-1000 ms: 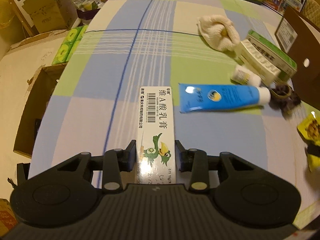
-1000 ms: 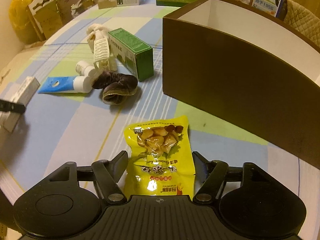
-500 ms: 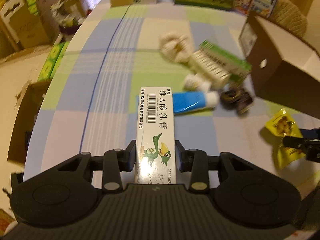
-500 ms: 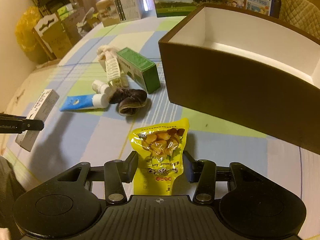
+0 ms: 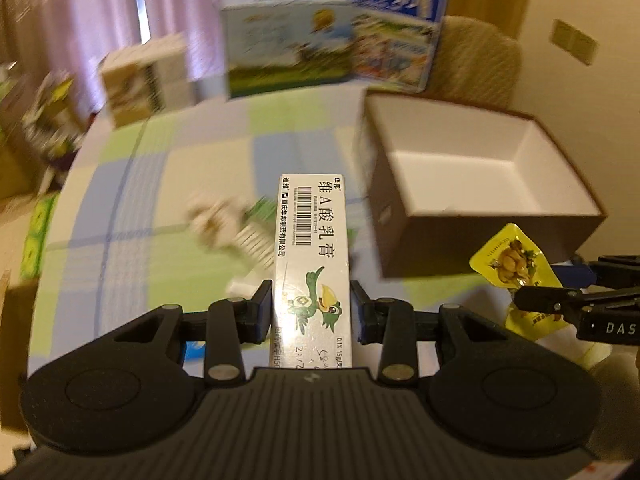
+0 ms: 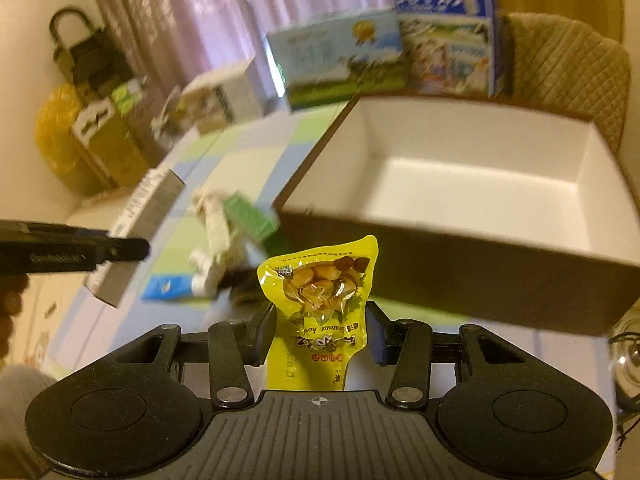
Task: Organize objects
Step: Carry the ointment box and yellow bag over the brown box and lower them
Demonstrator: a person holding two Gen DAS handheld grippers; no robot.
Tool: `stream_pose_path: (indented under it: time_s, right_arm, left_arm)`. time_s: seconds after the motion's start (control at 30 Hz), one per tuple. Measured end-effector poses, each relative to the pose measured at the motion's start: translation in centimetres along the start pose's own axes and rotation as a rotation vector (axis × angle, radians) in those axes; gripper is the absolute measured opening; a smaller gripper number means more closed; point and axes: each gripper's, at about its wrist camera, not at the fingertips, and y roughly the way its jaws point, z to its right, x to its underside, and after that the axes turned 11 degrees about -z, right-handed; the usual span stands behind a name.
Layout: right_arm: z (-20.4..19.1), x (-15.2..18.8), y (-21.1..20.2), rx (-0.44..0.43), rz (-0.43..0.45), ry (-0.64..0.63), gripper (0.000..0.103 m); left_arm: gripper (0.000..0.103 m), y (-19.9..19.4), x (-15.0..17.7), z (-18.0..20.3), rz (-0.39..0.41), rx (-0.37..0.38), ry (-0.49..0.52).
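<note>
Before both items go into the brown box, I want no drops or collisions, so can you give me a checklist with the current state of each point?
1. Left hand-held gripper shut on the carton: ok.
2. Right hand-held gripper shut on the yellow pouch: ok.
3. Brown box open, its white floor bare where seen: ok.
4. Both items lifted off the table: ok.
5. Items already above the box opening: not ok, both are short of its near wall.
6. Enough gap between the two grippers for a joint drop: cannot tell.
</note>
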Motion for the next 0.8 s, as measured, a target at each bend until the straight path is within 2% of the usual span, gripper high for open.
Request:
stream_pose_path:
  time_s: [0.13,0.27,0.4,0.57,0.8]
  right_arm:
    - [2.7,-1.9,-2.8,0.017,0.07,0.048,0.044]
    - [5.9,-4.0,-4.9,0.069,0.129,0.103,0.044]
    - [9.0,-5.7,-5.8,0.11,0.156,0.16,0.044]
    - [12.4,-7.3,-4.9,0.135,0.142,0.227,0.044]
    - [15.4,-8.8,-2.0,0.192,0.076,0.254,0.044]
  left_arm:
    - [0.033,0.6,-3.3,3.3,0.038,0.038,0.068]
    - [0.033,1.9,-6.8,6.5,0.052,0.066,0.125]
    - [0.034,3.6,-9.5,9.2,0.05,0.055,0.166]
    - [0.034,6.7,-12.3,11.4,0.001,0.059,0.195]
    - [0.034,12.0,-14.5,13.2,-0.086,0.005,0.231]
